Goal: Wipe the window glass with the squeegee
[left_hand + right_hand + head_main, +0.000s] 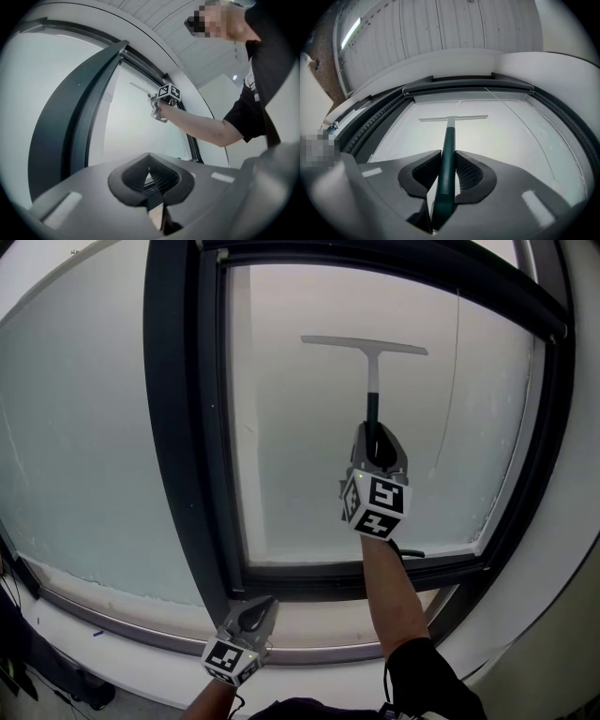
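1. The squeegee (372, 381) is set upright against the window glass (300, 474). Its pale blade lies level across the upper part of the pane, and its dark green handle points down.
2. The handle is gripped between the jaws of the right claw (377, 444), which is raised in front of the middle of the pane.
3. The left claw (255, 617) is seen low, by the sill (319, 620) under the dark window frame (178, 427). Its jaws are pressed together with nothing between them.
4. A second frosted pane (84, 456) is seen left of the frame's upright.
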Motion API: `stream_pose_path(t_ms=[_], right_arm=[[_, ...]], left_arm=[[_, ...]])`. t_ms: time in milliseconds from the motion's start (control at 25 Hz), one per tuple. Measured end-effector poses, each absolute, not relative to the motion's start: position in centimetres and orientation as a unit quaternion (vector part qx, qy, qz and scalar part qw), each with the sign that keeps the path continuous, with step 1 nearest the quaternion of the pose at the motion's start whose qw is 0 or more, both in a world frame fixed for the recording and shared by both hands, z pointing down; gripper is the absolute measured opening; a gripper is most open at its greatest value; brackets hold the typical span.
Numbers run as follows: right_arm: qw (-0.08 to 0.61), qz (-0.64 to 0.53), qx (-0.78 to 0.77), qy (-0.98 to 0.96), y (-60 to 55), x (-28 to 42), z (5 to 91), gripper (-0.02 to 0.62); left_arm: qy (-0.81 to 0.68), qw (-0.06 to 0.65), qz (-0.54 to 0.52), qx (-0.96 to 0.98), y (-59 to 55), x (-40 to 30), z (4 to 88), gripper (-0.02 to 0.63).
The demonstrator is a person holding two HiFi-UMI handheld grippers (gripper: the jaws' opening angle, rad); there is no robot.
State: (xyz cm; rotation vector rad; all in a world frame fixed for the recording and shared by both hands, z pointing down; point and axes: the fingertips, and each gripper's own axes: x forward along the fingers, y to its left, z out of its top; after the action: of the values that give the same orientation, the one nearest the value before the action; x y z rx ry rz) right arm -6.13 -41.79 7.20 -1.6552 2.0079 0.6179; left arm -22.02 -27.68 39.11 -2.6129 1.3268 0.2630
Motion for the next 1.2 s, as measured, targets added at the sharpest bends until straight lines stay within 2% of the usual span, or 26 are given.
stream_pose_path(t_ms=[760,1200], right_arm=[[0.204,0.212,-0.614,0.733,-41.0,-6.6,12.0,0.095],[0.184,0.195,-0.62,0.737,-40.6,-6.1,15.2,0.095]], left_arm=[[0.44,0.084,0.103,-0.888,-26.7,-21.4,39.8,-0.002],[0.419,0.128,0.124,-0.89,-27.1,-19.4,35.5,-0.002]])
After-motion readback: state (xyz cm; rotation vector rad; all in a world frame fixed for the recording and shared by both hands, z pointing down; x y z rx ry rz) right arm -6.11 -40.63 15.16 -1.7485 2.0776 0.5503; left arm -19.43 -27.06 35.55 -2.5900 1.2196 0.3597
